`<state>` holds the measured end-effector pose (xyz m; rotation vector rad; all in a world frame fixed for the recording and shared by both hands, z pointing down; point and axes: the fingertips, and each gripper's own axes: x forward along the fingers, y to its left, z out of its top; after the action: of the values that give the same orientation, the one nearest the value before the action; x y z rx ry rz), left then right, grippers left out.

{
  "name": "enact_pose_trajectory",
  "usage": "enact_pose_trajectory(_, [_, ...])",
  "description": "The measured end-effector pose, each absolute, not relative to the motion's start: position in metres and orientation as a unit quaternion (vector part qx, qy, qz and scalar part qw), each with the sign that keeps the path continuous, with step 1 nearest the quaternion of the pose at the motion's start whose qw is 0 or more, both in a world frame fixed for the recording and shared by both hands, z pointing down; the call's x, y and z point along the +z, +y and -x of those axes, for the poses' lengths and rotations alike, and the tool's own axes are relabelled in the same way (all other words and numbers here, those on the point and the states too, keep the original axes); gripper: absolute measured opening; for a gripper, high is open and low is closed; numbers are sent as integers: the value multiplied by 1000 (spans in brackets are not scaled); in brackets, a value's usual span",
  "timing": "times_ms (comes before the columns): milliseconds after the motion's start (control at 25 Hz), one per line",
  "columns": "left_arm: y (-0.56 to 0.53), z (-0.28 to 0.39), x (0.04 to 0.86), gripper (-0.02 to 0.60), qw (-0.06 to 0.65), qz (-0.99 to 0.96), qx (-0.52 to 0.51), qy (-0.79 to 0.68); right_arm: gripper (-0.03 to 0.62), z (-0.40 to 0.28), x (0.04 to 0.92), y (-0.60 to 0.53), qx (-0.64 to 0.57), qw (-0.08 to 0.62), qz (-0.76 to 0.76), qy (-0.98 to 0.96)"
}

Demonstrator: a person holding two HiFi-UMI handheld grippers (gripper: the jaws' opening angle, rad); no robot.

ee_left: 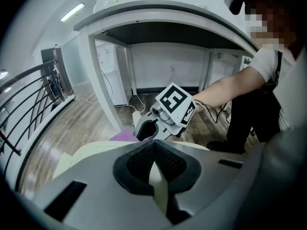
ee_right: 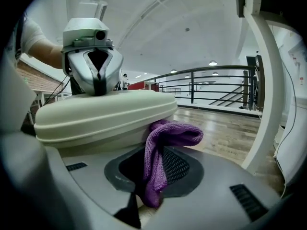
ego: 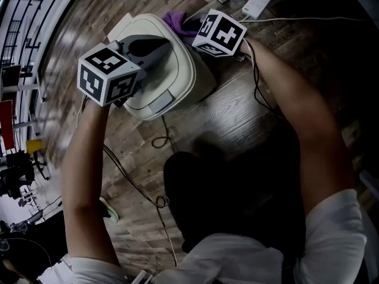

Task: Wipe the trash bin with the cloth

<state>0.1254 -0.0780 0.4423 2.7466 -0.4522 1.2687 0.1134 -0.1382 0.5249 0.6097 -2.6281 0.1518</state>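
A cream trash bin (ego: 169,78) with a rounded lid stands on the wooden floor. My left gripper (ego: 155,51) is shut, and its tips rest on top of the lid (ee_right: 103,107); nothing is held between the jaws. My right gripper (ego: 190,23) is at the bin's far side, shut on a purple cloth (ee_right: 169,134). The cloth hangs bunched between the pads and lies against the bin wall just under the lid's rim. In the left gripper view, the cloth (ee_left: 123,136) peeks out beyond the lid, below the right gripper (ee_left: 144,134).
A white power strip (ego: 257,0) and cables (ego: 160,139) lie on the floor near the bin. White table legs (ee_left: 103,95) rise just behind it. A dark metal railing (ee_left: 24,114) runs along the left. The person's legs and shoe (ego: 109,210) are close to the bin.
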Motion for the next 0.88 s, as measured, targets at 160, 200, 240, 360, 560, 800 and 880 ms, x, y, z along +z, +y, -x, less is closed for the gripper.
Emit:
enact_pose_trajectory(160, [-79,-125,443,5,36,-898,412,-149,86,-116,525,-125,73,219,-191,-954])
enact_pose_trajectory(200, [-79,-125,442,5,36,-898,412,-149,86,-117,524,-122,81,217,-183,-955])
enact_pose_trajectory(240, [-79,-125,443,5,36,-898,413,-149,86,-118,524,-118,90,214,-174,-957])
enact_pose_trajectory(360, [-79,-125,446,5,39,-897,415,-149,86,-121,528,-107,112,212,-150,-959])
enact_pose_trajectory(560, [-79,-123,447,5,35,-894,419,-155,86,-123,533,-90,106,236,-120,-958])
enact_pose_trajectory(800, [-79,-123,448,5,21,-893,419,-161,86,-130,536,-67,108,264,-69,-956])
enact_pose_trajectory(880, [-79,-122,449,5,22,-893,420,-161,86,-132,537,-59,112,273,-50,-954])
